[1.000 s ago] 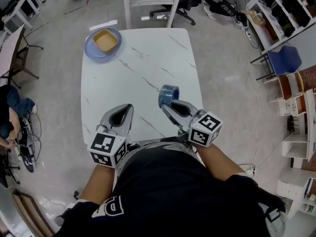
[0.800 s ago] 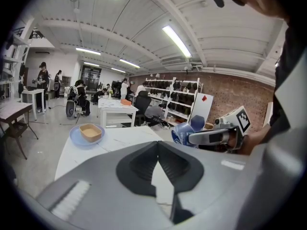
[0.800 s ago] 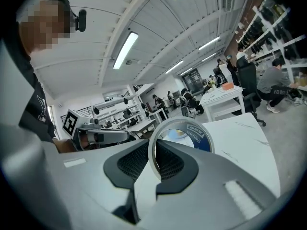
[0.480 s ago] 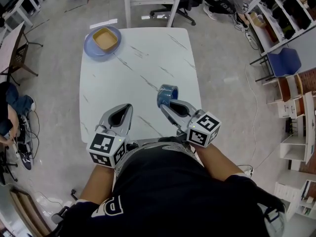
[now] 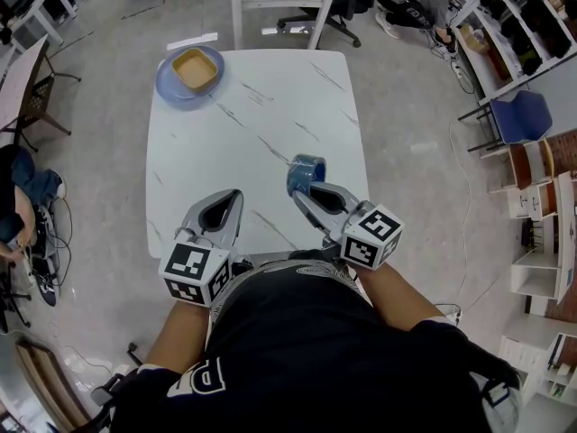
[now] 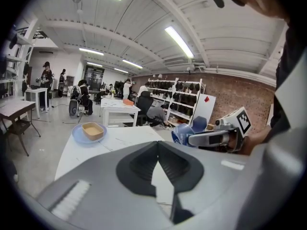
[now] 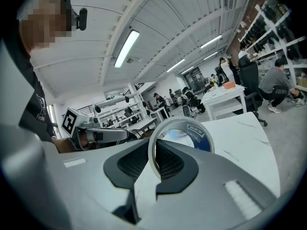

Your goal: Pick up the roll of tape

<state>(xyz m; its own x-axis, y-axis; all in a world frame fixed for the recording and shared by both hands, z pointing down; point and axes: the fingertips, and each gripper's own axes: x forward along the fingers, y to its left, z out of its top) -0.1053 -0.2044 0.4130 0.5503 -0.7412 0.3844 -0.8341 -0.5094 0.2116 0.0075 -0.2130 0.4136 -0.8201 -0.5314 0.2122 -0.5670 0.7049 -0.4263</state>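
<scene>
Head view: my right gripper (image 5: 304,194) is clamped on the roll of tape (image 5: 307,170), which stands on edge over the white marble table (image 5: 261,97), at about 5 o'clock from the table's centre. In the right gripper view, the roll's wall is pinched between both fingers (image 7: 175,164), and the ring rises toward 12 o'clock beyond their tips. My left gripper (image 5: 225,204), at 7 o'clock, is closed on nothing.
</scene>
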